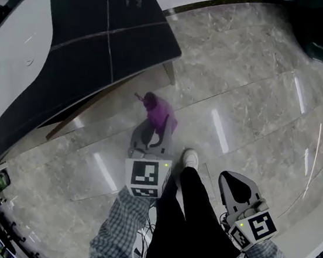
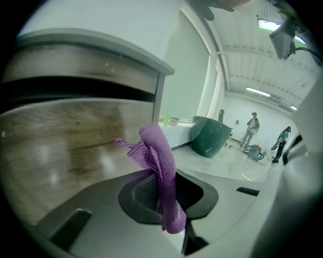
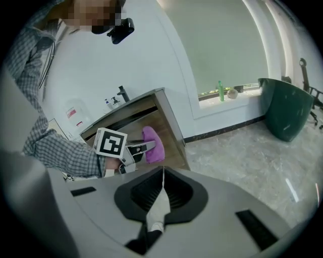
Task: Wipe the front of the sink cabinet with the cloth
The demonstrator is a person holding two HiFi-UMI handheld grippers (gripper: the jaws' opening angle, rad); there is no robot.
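We find the left gripper (image 1: 152,137) clamped on the cloth (image 2: 157,151), facing the cabinet front (image 2: 60,146) ready to wipe, while the right gripper (image 1: 237,180), lower right, idles closed and empty.

Bright, even light everywhere. Long white glare streaks crossed the polished stone floor (image 1: 248,72) in the head view; ceiling strip lights (image 2: 258,92) glowed in the left gripper view. Both gripper views bowed at the rim and blackened in the corners (fisheye). The purple cloth (image 2: 160,161) read sharp, the cabinet front (image 2: 60,146) behind it soft.
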